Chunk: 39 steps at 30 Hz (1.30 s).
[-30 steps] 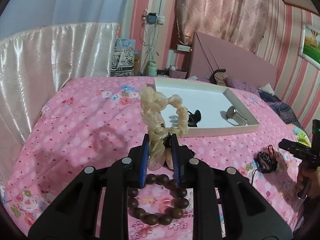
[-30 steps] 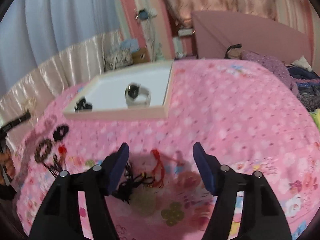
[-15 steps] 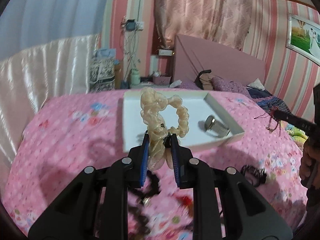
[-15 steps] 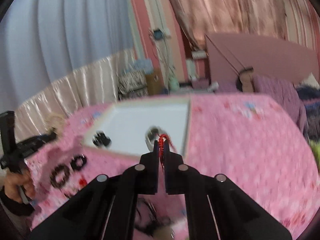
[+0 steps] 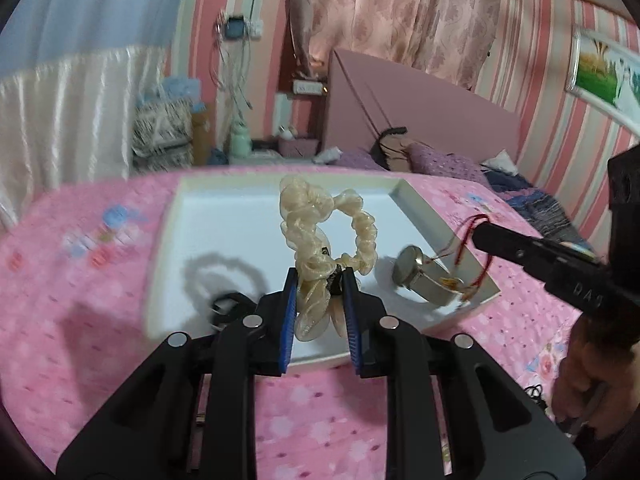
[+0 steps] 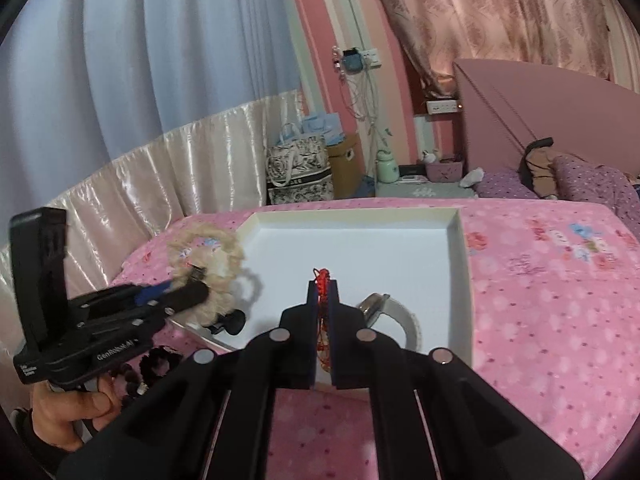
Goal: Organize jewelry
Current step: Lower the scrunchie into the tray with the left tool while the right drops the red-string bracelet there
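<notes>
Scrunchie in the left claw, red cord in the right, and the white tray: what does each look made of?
Scrunchie: sheer cream fabric, likely organza; glossy, translucent ruffles.
Red cord: thin braided or knotted thread, matte; its hanging ends carry small gold-coloured bits, material unclear.
White tray: probably cardboard; matte white with thick, flat, square-cut walls.
Left claw and right claw are each clamped on their item.

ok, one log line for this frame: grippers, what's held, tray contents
left gripper: shut on cream scrunchie, over white tray | right gripper: shut on red string bracelet, over tray | in tray: watch, black clip
</notes>
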Motion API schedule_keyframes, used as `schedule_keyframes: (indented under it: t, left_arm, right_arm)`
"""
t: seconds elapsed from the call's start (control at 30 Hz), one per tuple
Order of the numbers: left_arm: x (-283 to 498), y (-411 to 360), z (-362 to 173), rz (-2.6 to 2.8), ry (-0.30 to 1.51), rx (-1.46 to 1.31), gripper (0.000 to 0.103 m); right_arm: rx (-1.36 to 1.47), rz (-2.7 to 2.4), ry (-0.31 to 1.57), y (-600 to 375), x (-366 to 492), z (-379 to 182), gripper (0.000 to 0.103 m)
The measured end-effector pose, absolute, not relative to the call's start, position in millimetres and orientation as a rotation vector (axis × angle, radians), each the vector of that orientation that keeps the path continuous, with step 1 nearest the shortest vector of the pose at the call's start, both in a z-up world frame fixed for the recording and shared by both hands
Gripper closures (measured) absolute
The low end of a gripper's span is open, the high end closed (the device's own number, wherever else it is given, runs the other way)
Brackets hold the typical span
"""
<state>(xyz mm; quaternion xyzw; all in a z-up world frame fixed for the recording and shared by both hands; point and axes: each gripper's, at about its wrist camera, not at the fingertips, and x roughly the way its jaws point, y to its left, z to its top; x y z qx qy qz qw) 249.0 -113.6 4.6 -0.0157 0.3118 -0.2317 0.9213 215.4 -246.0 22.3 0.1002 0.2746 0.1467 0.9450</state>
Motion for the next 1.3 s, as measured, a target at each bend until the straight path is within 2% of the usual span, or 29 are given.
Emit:
schedule_keyframes:
  t: [0.53, 0.6, 1.03, 1.23, 1.3]
  left_arm:
    - [266.2, -132.4, -30.6, -0.461, 0.714, 0.001, 0.081]
    - [269.3, -132.4, -31.1, -0.456, 0.713, -0.012, 0.078]
    - [269.6, -129.9, -37.5, -0.445, 0.730, -0.024, 0.072]
    - [267.9, -133.0, -38.2, -0.435, 0.726, 0.000, 0.049]
    - [266.7, -132.7, -37.7, -0.431, 0.721, 0.005, 0.036]
  right_arm:
    - [0.137, 0.126, 0.615, -266.5, 220.8, -1.2, 0.100]
    - [0.133, 0.116, 0.617, -268.1, 219.9, -1.8, 0.099]
    - [0.170, 0.082, 0.647, -280.8, 229.4, -11.6, 0.097]
    - [0.185, 0.040, 0.650, -288.9, 246.2, -19.3, 0.097]
    - [0.203, 0.039, 0.650, -292.7, 246.7, -20.4, 0.096]
